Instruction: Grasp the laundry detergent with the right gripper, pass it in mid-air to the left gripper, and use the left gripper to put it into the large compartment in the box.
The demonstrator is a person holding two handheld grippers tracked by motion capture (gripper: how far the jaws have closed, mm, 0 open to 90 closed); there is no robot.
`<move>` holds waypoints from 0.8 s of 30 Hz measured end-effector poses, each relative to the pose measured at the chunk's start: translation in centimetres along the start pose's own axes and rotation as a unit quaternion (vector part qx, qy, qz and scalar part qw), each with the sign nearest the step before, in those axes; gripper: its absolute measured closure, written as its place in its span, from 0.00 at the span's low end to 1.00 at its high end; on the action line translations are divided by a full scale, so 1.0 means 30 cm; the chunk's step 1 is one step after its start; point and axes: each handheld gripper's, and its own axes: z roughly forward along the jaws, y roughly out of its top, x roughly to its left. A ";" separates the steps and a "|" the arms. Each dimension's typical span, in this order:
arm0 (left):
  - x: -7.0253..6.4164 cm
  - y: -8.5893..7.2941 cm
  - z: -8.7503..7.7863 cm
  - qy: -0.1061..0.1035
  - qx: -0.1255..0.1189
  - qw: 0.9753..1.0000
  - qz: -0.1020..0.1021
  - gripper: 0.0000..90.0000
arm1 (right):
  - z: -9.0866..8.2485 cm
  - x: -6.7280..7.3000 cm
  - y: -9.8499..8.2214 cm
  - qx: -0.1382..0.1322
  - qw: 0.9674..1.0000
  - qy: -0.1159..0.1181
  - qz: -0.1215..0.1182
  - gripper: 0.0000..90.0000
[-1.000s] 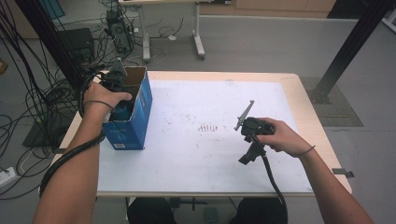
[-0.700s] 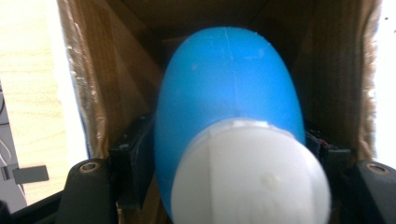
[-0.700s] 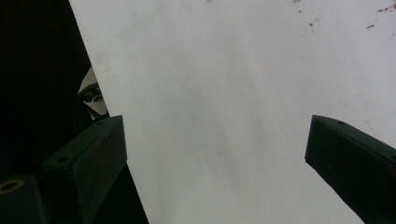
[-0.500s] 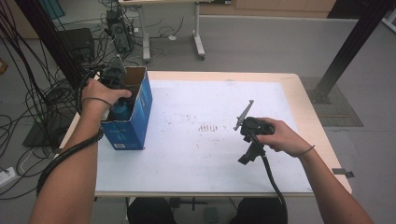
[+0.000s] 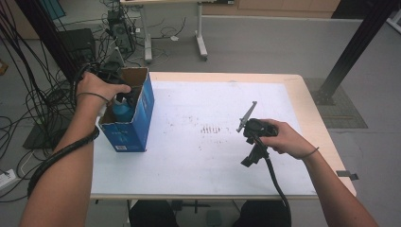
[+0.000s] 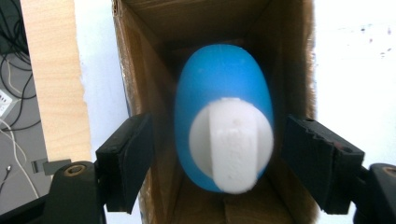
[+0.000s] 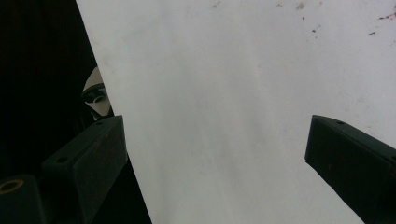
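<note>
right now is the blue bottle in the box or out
In. The bottle stands inside the box, cardboard walls on both sides, white cap up.

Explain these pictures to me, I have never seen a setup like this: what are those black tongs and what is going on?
A person at a white table holds hand-held tongs in each hand. One camera looks down from above; one rides on each tool. The left tongs hang over an open blue cardboard box; their jaws have just been opening and stand apart on either side of a blue bottle with a white cap, not touching it. The bottle stands inside the box. The right tongs are open above bare table, holding nothing.
</note>
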 end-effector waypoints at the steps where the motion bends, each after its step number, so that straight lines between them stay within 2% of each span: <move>1: -0.003 -0.001 -0.009 0.000 0.000 1.000 0.002 0.27 | 0.000 -0.001 0.000 0.000 1.000 0.000 0.000 0.06; 10: -0.024 -0.003 -0.086 -0.002 -0.017 1.000 0.015 0.23 | -0.003 0.000 0.002 0.000 1.000 0.001 0.000 0.06; 19: -0.076 -0.006 -0.164 -0.007 -0.019 0.999 0.033 0.17 | -0.004 0.003 0.003 0.000 1.000 0.002 0.001 0.06; 24: -0.102 -0.007 -0.210 -0.009 -0.029 0.999 0.041 0.13 | -0.002 0.000 0.003 -0.001 1.000 0.002 0.001 0.06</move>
